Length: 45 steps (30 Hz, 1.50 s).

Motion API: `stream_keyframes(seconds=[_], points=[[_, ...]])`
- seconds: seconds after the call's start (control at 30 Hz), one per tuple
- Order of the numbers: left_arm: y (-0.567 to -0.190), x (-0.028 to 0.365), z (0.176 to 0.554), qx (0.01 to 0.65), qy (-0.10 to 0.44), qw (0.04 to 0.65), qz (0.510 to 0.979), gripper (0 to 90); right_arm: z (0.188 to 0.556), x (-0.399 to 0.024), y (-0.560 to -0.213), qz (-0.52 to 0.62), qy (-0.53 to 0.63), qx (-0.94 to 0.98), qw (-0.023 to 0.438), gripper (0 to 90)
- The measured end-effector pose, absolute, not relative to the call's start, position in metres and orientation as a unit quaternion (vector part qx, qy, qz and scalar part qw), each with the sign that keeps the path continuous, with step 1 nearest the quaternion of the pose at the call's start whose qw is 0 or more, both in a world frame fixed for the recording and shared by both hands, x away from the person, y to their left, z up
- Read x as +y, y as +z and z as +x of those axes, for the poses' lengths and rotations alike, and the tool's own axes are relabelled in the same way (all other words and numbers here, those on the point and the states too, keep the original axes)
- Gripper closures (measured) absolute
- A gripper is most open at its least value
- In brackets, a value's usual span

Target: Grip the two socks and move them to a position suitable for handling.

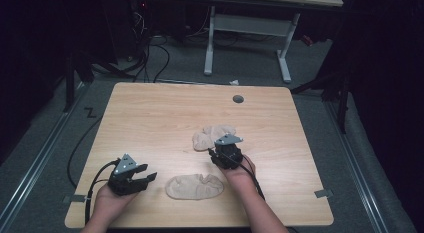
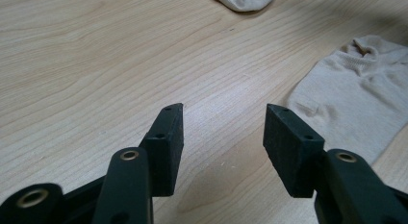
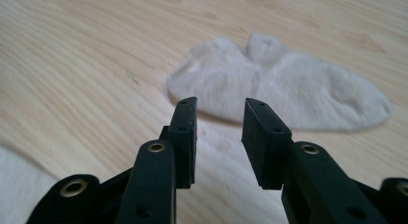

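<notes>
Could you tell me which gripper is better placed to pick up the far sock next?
Right. The right gripper points open-jawed at the far sock, close ahead. The left gripper sits beside the near sock, farther away.

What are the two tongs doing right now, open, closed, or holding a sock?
Left tongs: open, holding nothing, bare table between the jaws.
Right tongs: open, holding nothing, aimed at the far sock.

Two beige socks lie on one wooden table (image 1: 150,108) — one sock (image 1: 194,186) at lower centre of the high view, the other sock (image 1: 212,135) just above it, mid-frame. Two black grippers — left gripper (image 1: 146,175), right gripper (image 1: 214,152).
</notes>
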State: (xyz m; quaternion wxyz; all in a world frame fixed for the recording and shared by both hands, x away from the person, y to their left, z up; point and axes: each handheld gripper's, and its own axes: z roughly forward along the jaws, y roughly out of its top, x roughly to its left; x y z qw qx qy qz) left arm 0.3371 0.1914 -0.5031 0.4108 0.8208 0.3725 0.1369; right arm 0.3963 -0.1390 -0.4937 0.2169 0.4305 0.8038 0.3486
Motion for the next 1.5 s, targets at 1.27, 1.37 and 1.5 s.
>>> stream_keyframes(seconds=[1.27,1.37,1.5], points=[[-0.507,0.185,0.335,0.363,0.129,0.406,0.829,49.3,0.448,-0.094,-0.521,0.415,0.287,0.841,0.197,83.5],[-0.506,0.184,0.335,0.361,0.131,0.405,0.830,49.3,0.447,-0.095,-0.520,0.418,0.287,0.840,0.193,83.8],[-0.506,0.185,0.335,0.361,0.130,0.406,0.829,49.2,0.442,-0.097,-0.513,0.410,0.305,0.835,0.203,83.8]])
